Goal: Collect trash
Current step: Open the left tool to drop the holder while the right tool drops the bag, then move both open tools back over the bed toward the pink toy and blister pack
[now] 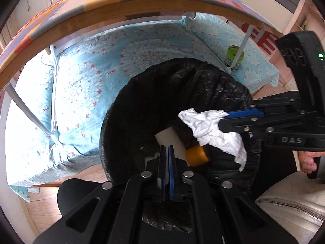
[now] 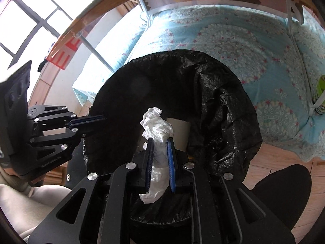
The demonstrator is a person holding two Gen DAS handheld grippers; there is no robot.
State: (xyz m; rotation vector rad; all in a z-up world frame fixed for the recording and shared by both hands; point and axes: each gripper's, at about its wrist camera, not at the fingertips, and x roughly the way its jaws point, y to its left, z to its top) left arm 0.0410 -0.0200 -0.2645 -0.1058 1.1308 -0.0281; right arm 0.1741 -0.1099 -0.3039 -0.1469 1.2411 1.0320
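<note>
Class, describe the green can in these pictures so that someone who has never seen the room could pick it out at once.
Start at the bin lined with a black bag, standing on the floor in front of a table. Beyond it, under the table, lies a pale blue patterned cloth. On that cloth, right beside a white table leg, stands the green can, upright, the only bright green thing there.

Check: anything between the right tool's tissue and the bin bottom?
Nothing blocks it. The tissue hangs in the right tool over the open bin; only a paper cup lies inside below, per right wrist view.
</note>
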